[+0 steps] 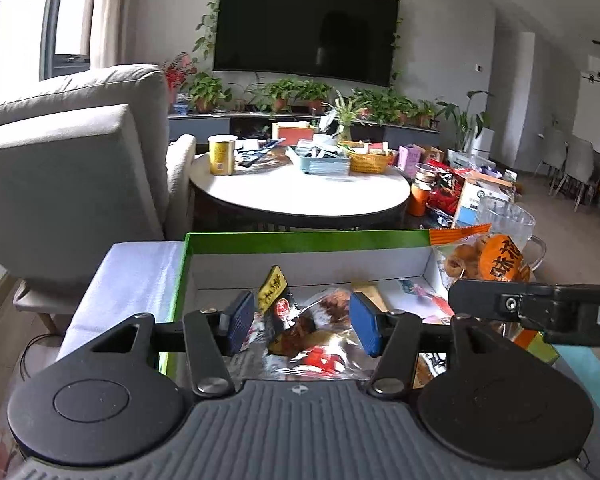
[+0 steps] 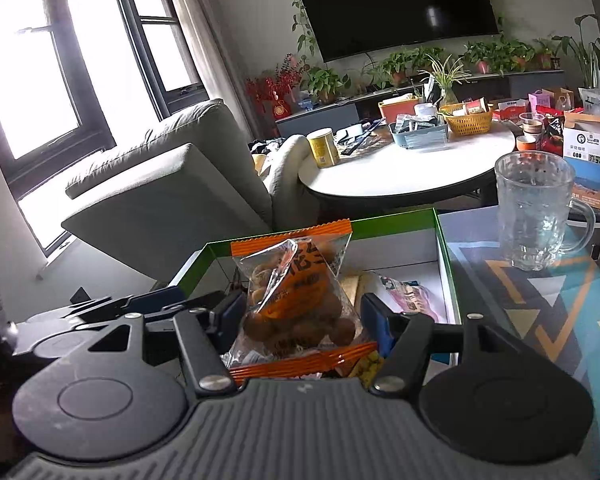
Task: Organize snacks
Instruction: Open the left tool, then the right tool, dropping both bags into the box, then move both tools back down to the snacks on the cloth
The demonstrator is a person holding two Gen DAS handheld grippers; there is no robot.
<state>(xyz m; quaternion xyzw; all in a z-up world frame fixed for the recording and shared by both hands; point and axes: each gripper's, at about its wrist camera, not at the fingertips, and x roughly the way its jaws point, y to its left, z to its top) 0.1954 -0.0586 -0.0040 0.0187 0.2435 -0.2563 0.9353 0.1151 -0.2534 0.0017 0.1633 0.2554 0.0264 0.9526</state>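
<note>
Holding an orange-edged bag of round brown snacks (image 2: 300,300) between our right gripper's (image 2: 302,320) blue pads, we keep it above the green-rimmed white box (image 2: 444,236). Our left gripper (image 1: 306,318) stands with its pads apart over a clear snack packet (image 1: 312,336) lying in that box, not pressing it. A pink packet (image 2: 410,294) lies deeper in the box. A glass mug (image 2: 534,212) stands just right of the box on the patterned cloth (image 2: 540,308).
</note>
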